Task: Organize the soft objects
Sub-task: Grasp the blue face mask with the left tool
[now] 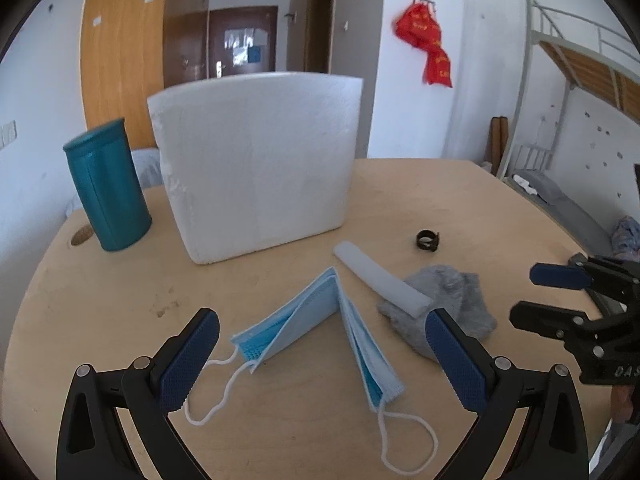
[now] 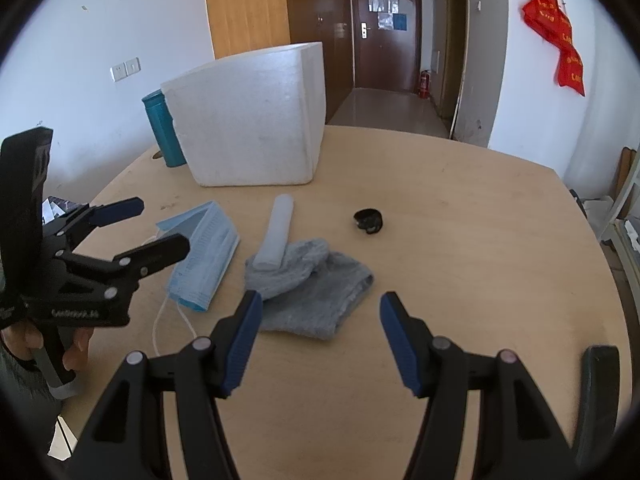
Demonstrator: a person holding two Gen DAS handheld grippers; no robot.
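Note:
A folded stack of blue face masks lies on the wooden table between my open left gripper's fingers; it also shows in the right wrist view. A grey sock lies to its right with a white foam roll resting across it. In the right wrist view the sock sits just ahead of my open, empty right gripper, with the roll on its far end. The left gripper is seen at left; the right gripper at the right edge.
A white foam box stands at the back of the table, with a teal cylinder to its left. A small black ring-like object lies right of the box. The table edge curves round at left and right.

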